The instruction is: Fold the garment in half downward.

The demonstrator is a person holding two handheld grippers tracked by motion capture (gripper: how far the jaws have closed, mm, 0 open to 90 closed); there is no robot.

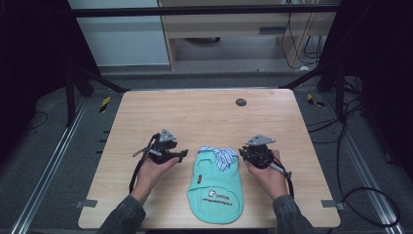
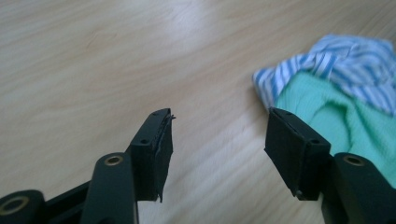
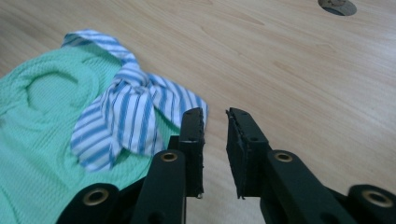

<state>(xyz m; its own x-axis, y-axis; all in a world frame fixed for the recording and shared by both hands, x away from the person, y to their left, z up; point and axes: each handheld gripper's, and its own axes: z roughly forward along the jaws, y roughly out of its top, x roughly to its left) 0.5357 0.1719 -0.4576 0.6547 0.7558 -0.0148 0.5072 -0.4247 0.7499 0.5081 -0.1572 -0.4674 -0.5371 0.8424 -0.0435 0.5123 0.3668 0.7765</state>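
A small mint-green knitted garment (image 1: 215,187) with a blue-and-white striped collar (image 1: 221,157) lies flat near the table's front edge, a printed label on its lower part. My left gripper (image 1: 184,155) is held just left of the collar, jaws pointing right; in the left gripper view (image 2: 217,126) they stand apart over bare wood, with the collar (image 2: 345,60) and green knit (image 2: 336,116) beyond the right jaw. My right gripper (image 1: 242,152) hovers at the garment's right shoulder. In the right gripper view (image 3: 215,116) a narrow gap separates the jaws, nothing in it, beside the collar (image 3: 130,107).
The light wooden table (image 1: 195,112) has a round dark cable hole (image 1: 240,102) near its far edge, also visible as the cable hole (image 3: 337,6) in the right gripper view. Cables trail on the floor at the right. A black frame surrounds the table.
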